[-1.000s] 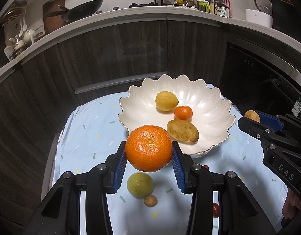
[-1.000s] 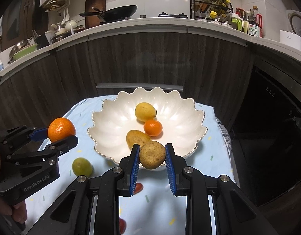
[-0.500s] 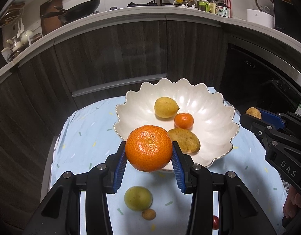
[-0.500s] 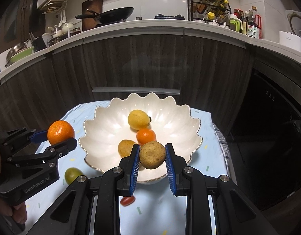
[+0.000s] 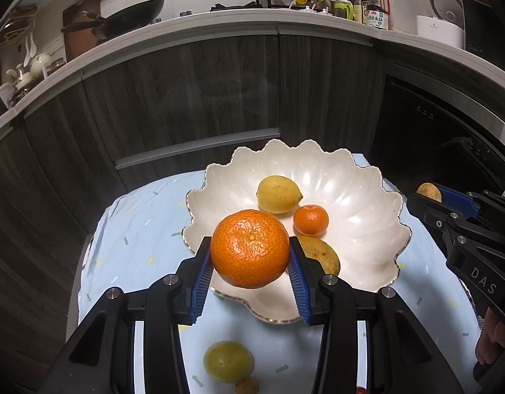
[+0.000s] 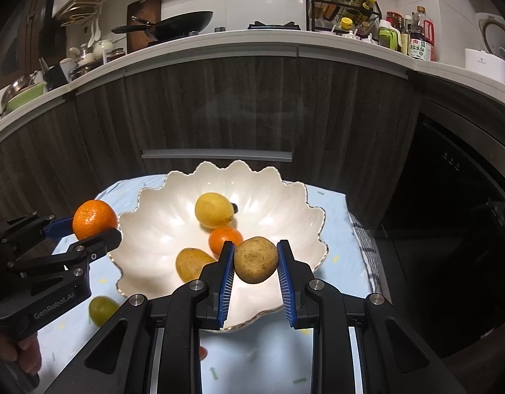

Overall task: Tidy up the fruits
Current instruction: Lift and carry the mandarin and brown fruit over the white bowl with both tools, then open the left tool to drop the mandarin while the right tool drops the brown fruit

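My left gripper (image 5: 249,267) is shut on a large orange (image 5: 249,248) and holds it over the near left rim of the white scalloped bowl (image 5: 364,203). My right gripper (image 6: 255,267) is shut on a brown fruit (image 6: 255,259) over the bowl's (image 6: 147,226) near right side. In the bowl lie a lemon (image 5: 278,194), a small tangerine (image 5: 310,219) and a yellow-brown fruit (image 5: 321,257). The left gripper with its orange (image 6: 94,219) shows at the left of the right wrist view. The right gripper with the brown fruit (image 5: 429,192) shows at the right of the left wrist view.
A green citrus (image 5: 227,361), a small brown fruit (image 5: 247,386) and a red one (image 6: 203,352) lie on the light blue cloth (image 5: 137,239) in front of the bowl. Dark cabinets and a counter (image 6: 252,46) with a pan stand behind the small table.
Both grippers have moved forward with their fruit, from in front of the bowl to over its near rim. The bowl now sits lower and closer in both views.
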Motion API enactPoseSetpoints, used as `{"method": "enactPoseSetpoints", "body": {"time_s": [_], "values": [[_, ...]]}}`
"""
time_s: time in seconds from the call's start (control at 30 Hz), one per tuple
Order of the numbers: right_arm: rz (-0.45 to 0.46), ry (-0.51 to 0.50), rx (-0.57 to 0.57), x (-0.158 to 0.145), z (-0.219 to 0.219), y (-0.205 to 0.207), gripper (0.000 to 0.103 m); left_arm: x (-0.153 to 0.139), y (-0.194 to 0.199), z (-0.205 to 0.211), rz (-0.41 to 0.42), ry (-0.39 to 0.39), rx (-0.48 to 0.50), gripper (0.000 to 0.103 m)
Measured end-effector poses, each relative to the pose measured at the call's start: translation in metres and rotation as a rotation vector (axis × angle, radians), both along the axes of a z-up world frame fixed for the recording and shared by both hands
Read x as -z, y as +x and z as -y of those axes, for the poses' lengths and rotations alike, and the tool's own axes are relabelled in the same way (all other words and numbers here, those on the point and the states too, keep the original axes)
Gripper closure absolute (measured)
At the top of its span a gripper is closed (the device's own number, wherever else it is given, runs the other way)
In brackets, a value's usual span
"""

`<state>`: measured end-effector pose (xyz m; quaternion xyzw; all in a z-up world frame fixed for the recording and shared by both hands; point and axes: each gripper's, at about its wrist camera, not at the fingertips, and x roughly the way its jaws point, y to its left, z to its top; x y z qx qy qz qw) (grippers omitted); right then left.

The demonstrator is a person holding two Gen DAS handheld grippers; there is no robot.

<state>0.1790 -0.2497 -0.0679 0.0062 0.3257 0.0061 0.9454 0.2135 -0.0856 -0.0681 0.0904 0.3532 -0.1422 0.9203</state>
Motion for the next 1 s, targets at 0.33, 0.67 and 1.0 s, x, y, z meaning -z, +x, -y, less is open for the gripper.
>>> {"method": "enactPoseSetpoints", "body": {"time_s": [0.33,0.67,1.0], "values": [[-0.011,0.001,0.012,0.008,0.005,0.012,0.076,0.012,0.017,0.005,-0.013,0.006,0.001,0.060],[-0.043,0.008,0.023,0.019,0.009,0.026,0.076,0.024,0.027,0.008,-0.040,0.007,-0.002,0.060],[-0.085,0.022,0.017,0.032,0.009,0.034,0.076,0.035,0.033,0.009,-0.075,0.013,-0.006,0.059]]}}
